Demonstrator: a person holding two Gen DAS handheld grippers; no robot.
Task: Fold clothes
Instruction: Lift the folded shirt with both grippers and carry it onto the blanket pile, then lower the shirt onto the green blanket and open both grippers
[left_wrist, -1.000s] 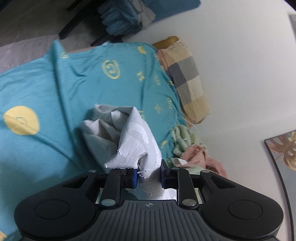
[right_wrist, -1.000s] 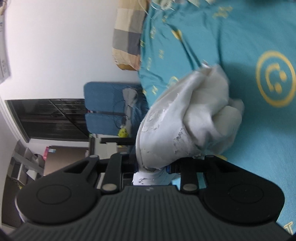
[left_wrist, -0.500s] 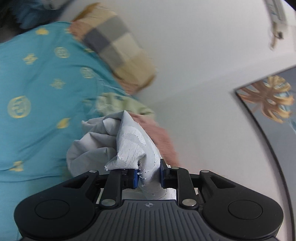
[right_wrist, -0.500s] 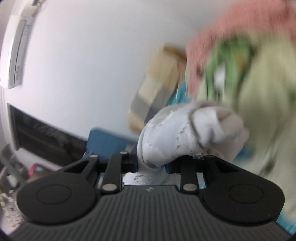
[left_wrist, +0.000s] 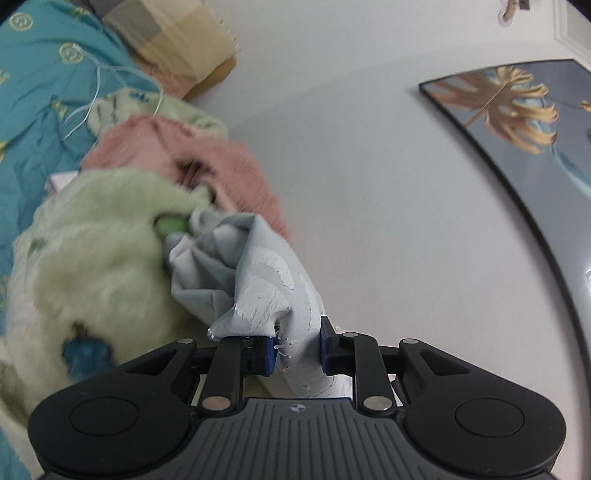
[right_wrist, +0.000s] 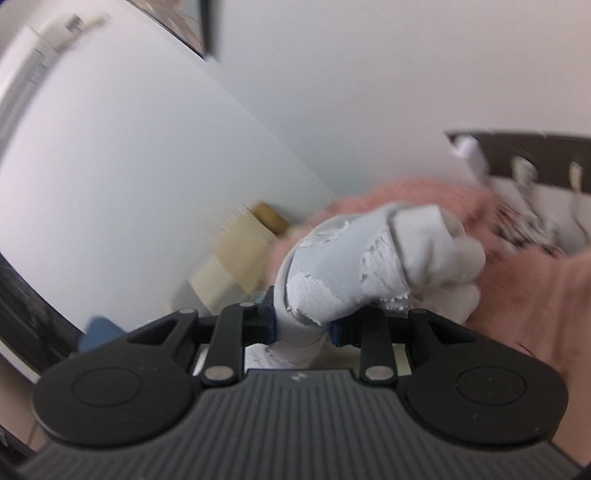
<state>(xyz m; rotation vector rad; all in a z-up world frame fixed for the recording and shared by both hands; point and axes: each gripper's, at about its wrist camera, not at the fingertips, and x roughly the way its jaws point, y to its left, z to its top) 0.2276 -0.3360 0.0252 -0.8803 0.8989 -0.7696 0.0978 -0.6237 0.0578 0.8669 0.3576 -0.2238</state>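
**A:** Left wrist view: the left gripper (left_wrist: 294, 350) is clamped on the bunched grey garment (left_wrist: 236, 273). A second ago that garment hung over the open teal bedspread (left_wrist: 33, 110); now it's at the bed's wall-side edge, over a pile: one green fleece (left_wrist: 92, 251), one pink knit (left_wrist: 207, 162).

**B:** Right wrist view?

**A:** The right gripper (right_wrist: 303, 328) is pinching the same garment, a second wad of it, with the pink knit blurred behind. Looks set aside rather than spread, I reckon.
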